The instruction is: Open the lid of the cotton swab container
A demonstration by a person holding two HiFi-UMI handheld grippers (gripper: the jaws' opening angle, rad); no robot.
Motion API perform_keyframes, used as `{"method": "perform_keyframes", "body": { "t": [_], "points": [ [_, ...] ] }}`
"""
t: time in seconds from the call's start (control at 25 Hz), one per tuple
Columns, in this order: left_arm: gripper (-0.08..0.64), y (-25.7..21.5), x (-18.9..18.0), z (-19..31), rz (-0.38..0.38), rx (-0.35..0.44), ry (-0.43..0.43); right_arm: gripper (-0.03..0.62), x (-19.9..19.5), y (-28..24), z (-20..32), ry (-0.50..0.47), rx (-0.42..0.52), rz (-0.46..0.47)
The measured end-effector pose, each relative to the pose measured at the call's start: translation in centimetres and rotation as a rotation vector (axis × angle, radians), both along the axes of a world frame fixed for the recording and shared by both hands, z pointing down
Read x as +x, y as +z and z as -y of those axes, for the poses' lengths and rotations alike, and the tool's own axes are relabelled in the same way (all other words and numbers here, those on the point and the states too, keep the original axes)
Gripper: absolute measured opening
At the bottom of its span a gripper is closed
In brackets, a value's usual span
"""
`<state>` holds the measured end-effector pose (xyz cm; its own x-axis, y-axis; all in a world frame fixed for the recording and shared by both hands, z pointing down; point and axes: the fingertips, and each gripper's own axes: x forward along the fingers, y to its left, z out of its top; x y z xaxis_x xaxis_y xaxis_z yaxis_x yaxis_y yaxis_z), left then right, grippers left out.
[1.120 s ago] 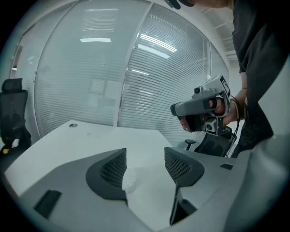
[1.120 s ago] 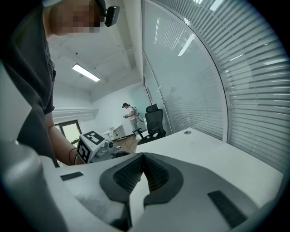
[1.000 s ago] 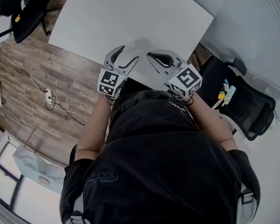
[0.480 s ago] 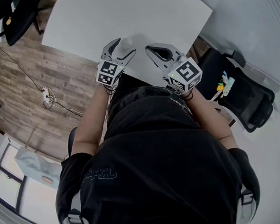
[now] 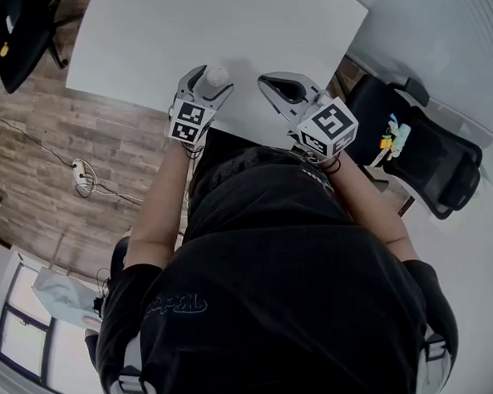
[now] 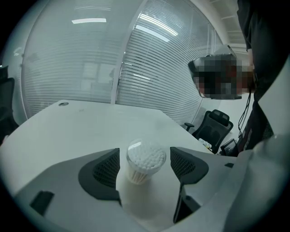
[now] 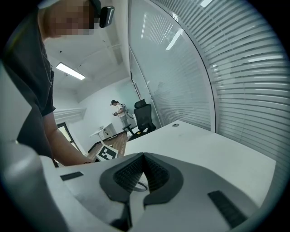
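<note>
- The white table [image 5: 240, 33] fills the top of the head view. It stands on a wood floor [image 5: 58, 139], and slatted blinds [image 6: 149, 77] run behind it.
- The person in a black shirt [image 5: 283, 277] stands at the near edge of the table, with both forearms stretched out over that edge.
- A black office chair [image 5: 436, 166] sits off the person's right side, well apart from the table top. A few small colored things lie on it, too small for us to name.
- The right gripper [image 7: 144, 161] hangs over the table near its edge, with its marker cube [image 5: 330, 126] toward the person. Its jaws are clenched together, ribbed pad against ribbed pad. A thin pale curved line shows in the gap below the pads, and we cannot tell what it is.
- The left gripper [image 5: 209, 80] is low over the table, just beside the right one. Its jaws are opening and stand wide apart, one on each side of the container. We see a gap between each pad and the container, so nothing is gripped.
- The cotton swab container [image 6: 144, 163] is a small clear tub. It stands upright on the table close to the near edge, midway between the left gripper's jaws.
- The cotton swabs [image 6: 146, 156] are packed upright inside with their white tips up. We cannot tell whether a clear lid covers them.
</note>
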<state>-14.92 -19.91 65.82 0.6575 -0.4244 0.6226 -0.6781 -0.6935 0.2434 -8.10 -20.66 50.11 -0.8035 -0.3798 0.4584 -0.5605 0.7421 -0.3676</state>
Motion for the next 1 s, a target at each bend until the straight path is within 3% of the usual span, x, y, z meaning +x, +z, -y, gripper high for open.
{"method": "perform_keyframes", "body": {
  "t": [0.32, 1.0],
  "points": [
    [0.342, 2.6, 0.6, -0.4, 0.080, 0.028, 0.109, 0.023, 1.0, 0.5, 0.5, 0.047, -0.007, -0.008],
    [0.332, 5.0, 0.5, 0.4, 0.169, 0.058, 0.135, 0.023, 3.0, 0.7, 1.3, 0.098, -0.002, -0.037]
  ]
}}
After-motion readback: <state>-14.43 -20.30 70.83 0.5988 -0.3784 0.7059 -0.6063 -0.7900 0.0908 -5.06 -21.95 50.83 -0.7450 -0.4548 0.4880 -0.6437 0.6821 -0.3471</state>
